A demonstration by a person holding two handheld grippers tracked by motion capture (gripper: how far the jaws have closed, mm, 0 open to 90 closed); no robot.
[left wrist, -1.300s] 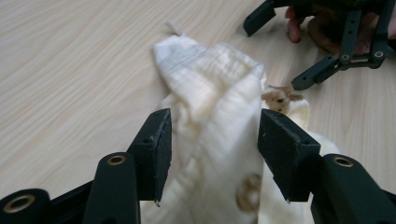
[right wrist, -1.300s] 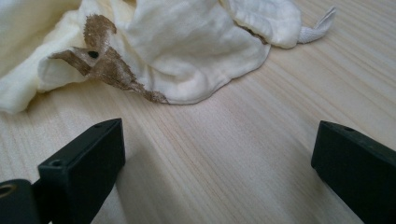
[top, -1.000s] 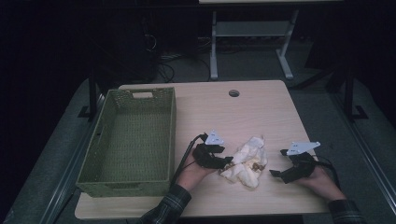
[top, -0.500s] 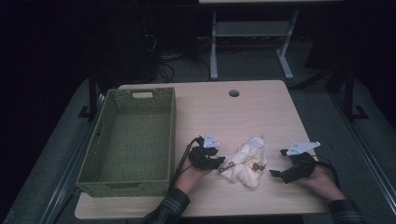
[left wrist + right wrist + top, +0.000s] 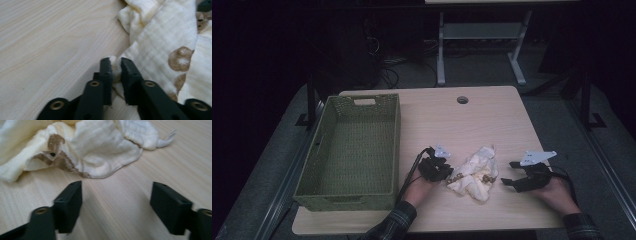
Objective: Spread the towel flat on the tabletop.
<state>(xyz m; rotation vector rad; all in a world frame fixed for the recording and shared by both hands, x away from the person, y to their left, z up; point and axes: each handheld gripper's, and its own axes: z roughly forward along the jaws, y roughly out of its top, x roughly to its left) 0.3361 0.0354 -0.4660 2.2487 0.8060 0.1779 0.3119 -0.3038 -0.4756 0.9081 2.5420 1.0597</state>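
Note:
A crumpled cream cloth [image 5: 474,172] with brown animal prints lies on the wooden table [image 5: 447,120] near its front edge. My left gripper [image 5: 447,173] sits at the cloth's left side. In the left gripper view its jaws have just been closing, and the gripper [image 5: 115,66] pinches a fold of the cloth's [image 5: 160,42] edge between its pads. My right gripper [image 5: 508,172] rests to the right of the cloth. In the right gripper view this gripper [image 5: 116,195] stands open a short way before the cloth [image 5: 100,147]; its jaws have just been closing, with only bare table between them.
A green woven basket [image 5: 397,140] stands on the left half of the table, its inside bare. A round cable hole [image 5: 462,100] sits near the far edge. A metal desk frame [image 5: 477,35] and cables stand on the dark floor beyond.
The left gripper has shifted slightly left and drawn its jaws together on the cloth's left edge. The right hand has stayed in place.

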